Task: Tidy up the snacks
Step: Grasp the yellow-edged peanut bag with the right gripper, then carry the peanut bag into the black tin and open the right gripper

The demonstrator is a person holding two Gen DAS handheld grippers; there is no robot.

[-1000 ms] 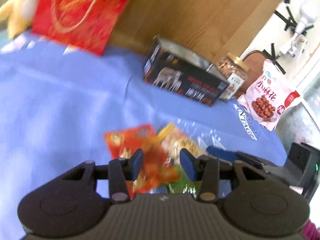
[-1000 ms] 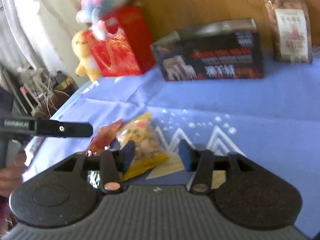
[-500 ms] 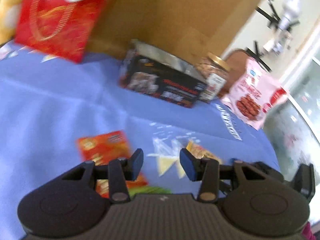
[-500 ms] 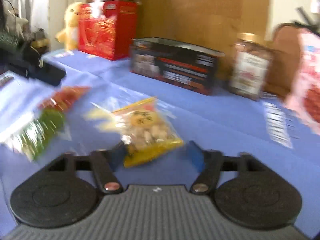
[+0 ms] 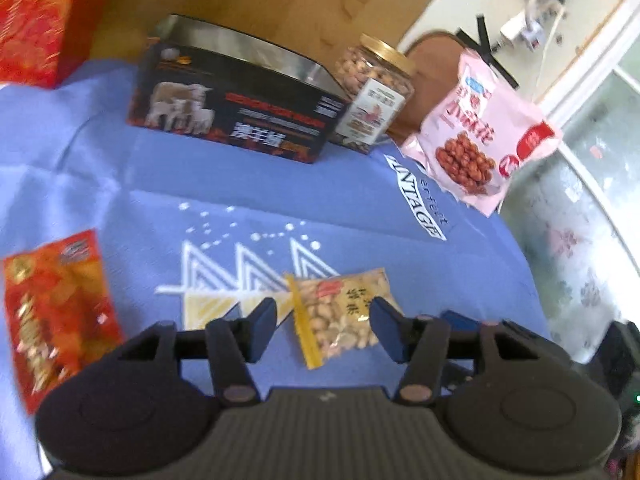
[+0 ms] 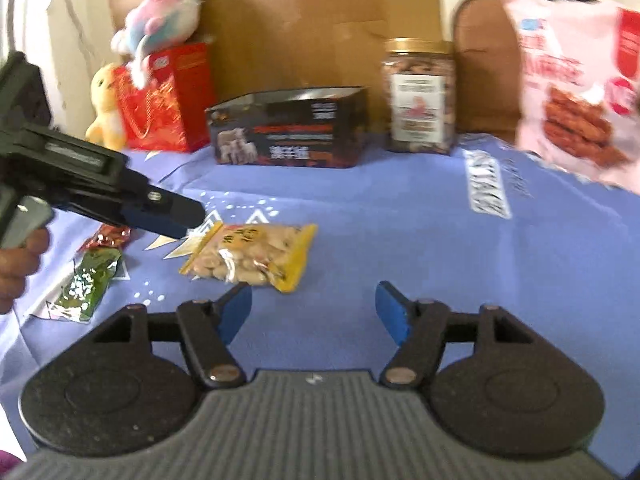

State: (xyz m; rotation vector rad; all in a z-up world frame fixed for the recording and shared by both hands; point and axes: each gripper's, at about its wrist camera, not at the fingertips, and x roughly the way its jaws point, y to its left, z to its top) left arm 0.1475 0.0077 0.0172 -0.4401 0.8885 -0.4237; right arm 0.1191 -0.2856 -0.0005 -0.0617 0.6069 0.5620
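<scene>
The yellow-edged peanut packet point(image 5: 344, 312) lies flat on the blue tablecloth point(image 5: 280, 184), alone now: a second ago it was heaped with the red and green packets, and half a second ago it sat just ahead of the right gripper, which has since backed away from it. In the right wrist view its long axis runs roughly left to right, with the yellow sealed edge toward the right and the clear end pointing at the left gripper's tip.

The left gripper point(image 5: 324, 330) hovers directly over the packet with its fingers spread wide on either side of it, holding nothing. The right gripper point(image 6: 314, 312) stands wide open and empty, near the packet but short of it.

The red snack packet point(image 5: 56, 308) lies well apart to the left, with the green packet point(image 6: 90, 284) just beside it.

Along the back stand a black tin box point(image 5: 236, 120), a nut jar point(image 5: 374, 92) touching its right end, a pink snack bag point(image 5: 484, 136), and a red gift box point(image 6: 168, 100) with plush toys point(image 6: 160, 16).
</scene>
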